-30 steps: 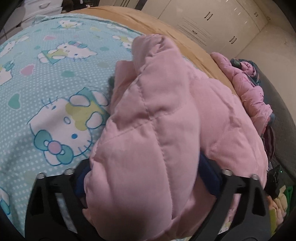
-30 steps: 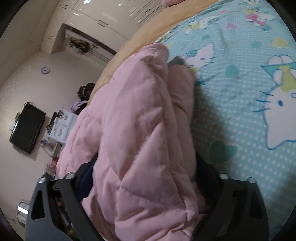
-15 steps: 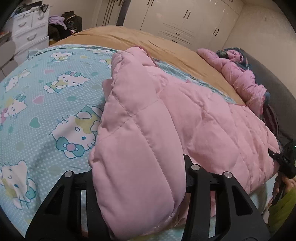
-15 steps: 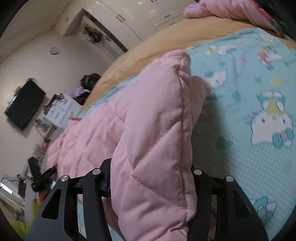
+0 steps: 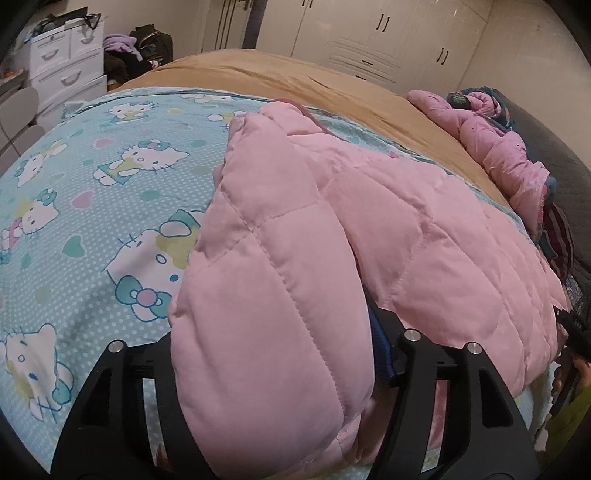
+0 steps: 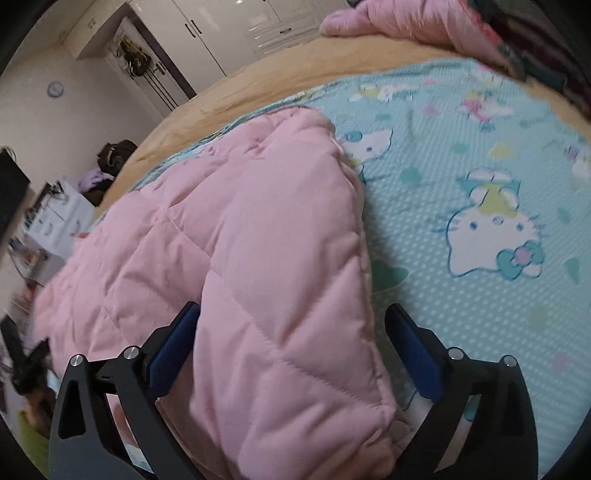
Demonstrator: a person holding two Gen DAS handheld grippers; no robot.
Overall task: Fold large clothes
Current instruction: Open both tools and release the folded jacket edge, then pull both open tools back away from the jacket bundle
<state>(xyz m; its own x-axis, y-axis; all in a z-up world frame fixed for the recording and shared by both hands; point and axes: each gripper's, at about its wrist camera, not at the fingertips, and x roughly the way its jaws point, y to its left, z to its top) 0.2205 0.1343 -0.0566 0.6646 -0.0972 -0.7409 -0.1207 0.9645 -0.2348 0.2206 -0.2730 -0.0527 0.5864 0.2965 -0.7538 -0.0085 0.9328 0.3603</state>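
Observation:
A pink quilted puffer coat (image 5: 388,229) lies across the Hello Kitty sheet (image 5: 92,206) on the bed. My left gripper (image 5: 273,354) is shut on one folded end of the coat, which bulges out between its jaws. In the right wrist view the coat (image 6: 229,229) shows again. My right gripper (image 6: 291,350) stands open around the other folded end, with a gap between the right blue pad (image 6: 413,350) and the fabric. The coat rests on the sheet (image 6: 480,184).
A tan blanket (image 5: 295,77) covers the far part of the bed. A second pink garment (image 5: 495,147) lies piled at the far right by a dark headboard. White wardrobes (image 5: 388,33) and a white drawer unit (image 5: 66,70) stand beyond the bed.
Both grippers have pulled back and lowered, laying the folded coat down on the sheet. The right jaws have opened wider off the coat.

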